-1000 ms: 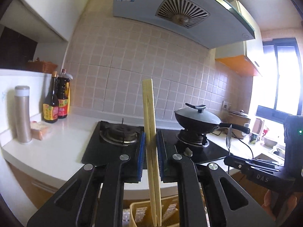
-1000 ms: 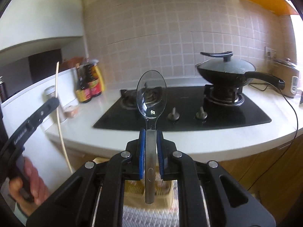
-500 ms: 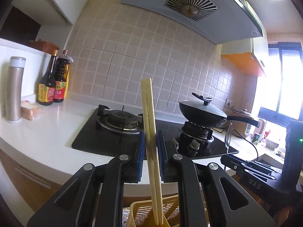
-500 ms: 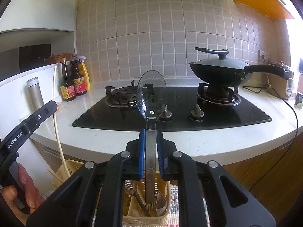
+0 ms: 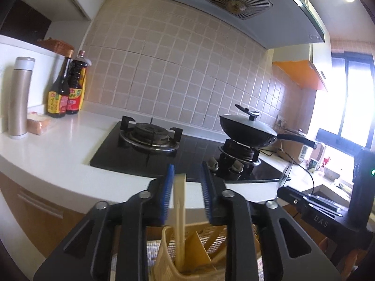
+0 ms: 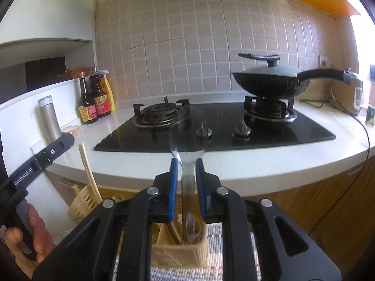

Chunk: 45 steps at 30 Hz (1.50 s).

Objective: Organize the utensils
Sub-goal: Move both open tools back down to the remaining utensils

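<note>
**Both claws opening over the yellow utensil basket**

The left claw point(image 5: 186, 190) points over the white tabletop point(image 5: 58, 149) edge, its blue pads spread and opening. The pair of pale wooden chopsticks point(image 5: 180, 213) stands upright between them, close against the left pad and clear of the right one, its lower end inside the yellow slotted plastic utensil basket point(image 5: 167, 253) below. This view alone shows the inside of that chopstick compartment, the grey range hood point(image 5: 234, 7) overhead and the bright window point(image 5: 346, 107) on the right.

The right claw point(image 6: 187, 185) is also opening. The clear plastic spoon point(image 6: 187, 149) stands bowl-up between its pads, gaps visible on both sides of the handle, which runs down into a compartment of the basket point(image 6: 178, 253). Only this view shows the utensils already in that compartment, dark handles whose number I cannot tell, the woven mat point(image 6: 232, 241) under the basket, and the person's hand point(image 6: 30, 231) on the left claw's grip. It also shows the chopsticks point(image 6: 89, 171) from the side, leaning in the basket's far end.

Counted: two claws, one pair of chopsticks, one spoon, one basket. On the tabletop are one black glass hob point(image 6: 222, 126) with two burners and two knobs, one black lidded wok point(image 6: 269, 79), two dark sauce bottles point(image 5: 65, 89) with a yellow bottle point(image 6: 109, 96) seen only from the right, and one steel flask point(image 5: 20, 98).
</note>
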Each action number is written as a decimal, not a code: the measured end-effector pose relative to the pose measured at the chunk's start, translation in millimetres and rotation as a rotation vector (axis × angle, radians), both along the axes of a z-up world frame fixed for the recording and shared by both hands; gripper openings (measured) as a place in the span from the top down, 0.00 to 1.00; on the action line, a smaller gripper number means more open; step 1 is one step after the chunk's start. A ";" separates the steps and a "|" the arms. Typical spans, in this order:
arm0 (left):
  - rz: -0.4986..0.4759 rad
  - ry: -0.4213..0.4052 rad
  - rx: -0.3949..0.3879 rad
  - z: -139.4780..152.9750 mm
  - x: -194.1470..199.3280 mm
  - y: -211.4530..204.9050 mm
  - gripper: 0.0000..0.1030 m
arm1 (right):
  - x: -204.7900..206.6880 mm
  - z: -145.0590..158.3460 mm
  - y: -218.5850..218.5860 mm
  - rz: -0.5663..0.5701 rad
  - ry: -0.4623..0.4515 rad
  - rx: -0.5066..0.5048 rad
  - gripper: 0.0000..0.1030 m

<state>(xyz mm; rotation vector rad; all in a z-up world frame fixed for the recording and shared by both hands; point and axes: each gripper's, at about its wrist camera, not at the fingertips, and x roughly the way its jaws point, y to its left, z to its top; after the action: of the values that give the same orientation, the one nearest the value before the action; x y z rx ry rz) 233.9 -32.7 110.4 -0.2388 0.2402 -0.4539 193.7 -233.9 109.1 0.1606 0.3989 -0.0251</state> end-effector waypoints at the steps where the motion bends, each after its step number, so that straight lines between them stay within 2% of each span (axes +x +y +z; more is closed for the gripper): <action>1: 0.004 -0.003 -0.001 2.1 -5.5 3.6 0.73 | -4.4 -0.1 -2.0 0.002 0.005 0.013 0.85; 10: -0.009 0.002 -0.012 23.6 -57.8 29.0 0.57 | -46.8 12.8 -6.4 0.026 0.031 0.051 0.83; 12: -0.013 0.026 -0.018 28.4 -68.2 32.9 0.49 | -61.0 18.9 -5.7 0.043 0.044 0.053 0.71; 14: -0.052 0.090 -0.040 32.8 -78.5 38.8 0.45 | -78.2 23.3 -4.5 0.074 0.069 0.062 0.66; 15: -0.075 0.114 -0.054 33.1 -81.5 41.1 0.42 | -86.4 25.0 -4.0 0.088 0.078 0.065 0.60; 17: -0.130 0.181 -0.082 31.7 -92.9 46.4 0.41 | -103.8 27.4 -1.8 0.104 0.097 0.059 0.54; 19: -0.151 0.229 -0.075 27.1 -104.6 47.5 0.41 | -117.7 27.0 0.9 0.126 0.117 0.055 0.54; 24: -0.185 0.404 0.013 -2.1 -128.8 41.5 0.41 | -138.0 5.0 14.1 0.150 0.300 0.023 0.54; 28: -0.220 0.566 0.131 -48.2 -144.7 30.0 0.42 | -140.7 -30.6 25.6 0.192 0.484 0.029 0.54; 32: -0.248 0.671 0.271 -97.5 -157.7 14.6 0.43 | -136.6 -73.6 34.1 0.248 0.664 0.078 0.54; 34: -0.221 0.711 0.311 -120.6 -160.6 11.1 0.50 | -135.7 -95.3 39.4 0.243 0.734 0.061 0.57; 35: -0.211 0.730 0.325 -129.2 -161.1 10.2 0.54 | -134.6 -106.9 41.5 0.234 0.772 0.051 0.62; 37: -0.231 0.768 0.336 -145.9 -161.9 5.7 0.55 | -133.9 -120.5 43.4 0.230 0.812 0.051 0.67; 40: -0.245 0.783 0.379 -156.2 -163.5 -1.3 0.56 | -132.7 -135.5 46.1 0.239 0.854 0.068 0.75; 42: -0.254 0.783 0.419 -159.9 -166.0 -7.4 0.62 | -131.9 -142.4 49.6 0.241 0.876 0.067 0.81; 45: -0.250 0.769 0.493 -163.1 -171.6 -16.9 0.65 | -126.9 -150.5 56.4 0.251 0.906 0.052 0.82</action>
<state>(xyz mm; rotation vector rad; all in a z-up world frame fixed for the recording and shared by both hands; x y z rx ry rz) 62.3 -49.6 -52.8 0.1159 1.1280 -0.5190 66.9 -177.5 -41.4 0.1424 1.3223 0.1664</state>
